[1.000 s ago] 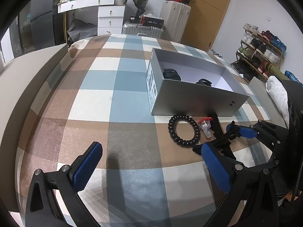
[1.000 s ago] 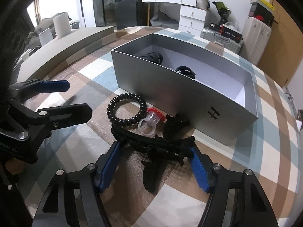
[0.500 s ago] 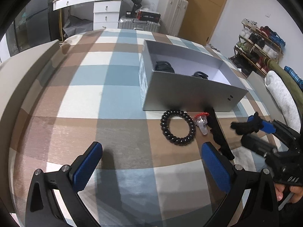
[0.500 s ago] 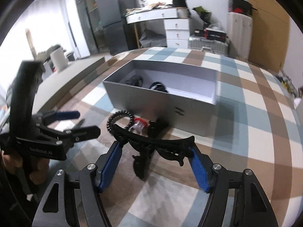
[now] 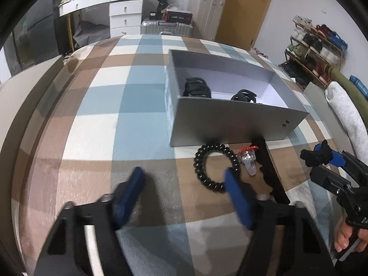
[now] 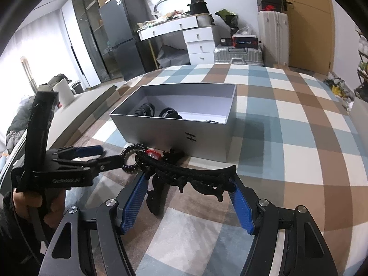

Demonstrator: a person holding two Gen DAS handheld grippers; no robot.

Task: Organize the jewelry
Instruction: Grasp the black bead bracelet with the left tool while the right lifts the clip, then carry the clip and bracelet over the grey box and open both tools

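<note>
Left wrist view:
- left gripper [image 5: 184, 195]: empty; jaws had just been closing to about half width, nothing between the pads, blurred.
- coil bracelet [image 5: 215, 168]: black spiral ring flat on the checked bed cover [image 5: 92, 119], just ahead of the right-hand pad, touching the box front.
- red-topped clear ring [image 5: 248, 161]: just beside the coil, against a long black hair clip [image 5: 269, 174].
- grey box [image 5: 237, 124]: open; two black hair claws [image 5: 197, 87] already inside.
- advice: I'd shift across so the coil sat between the pads before closing further, and grip one side of it.

Right wrist view:
- right gripper [image 6: 188, 197]: jaws clamped on a black hair clip [image 6: 191, 177], held crosswise pad to pad, above the cover.
- box [image 6: 207, 145]: ahead, near wall between clip and interior.
- left gripper [image 6: 89, 154]: low by the coil, close in.
- advice: lift clear of the wall, release over bare floor beyond the claws; judged risk is clipping the other gripper.
</note>
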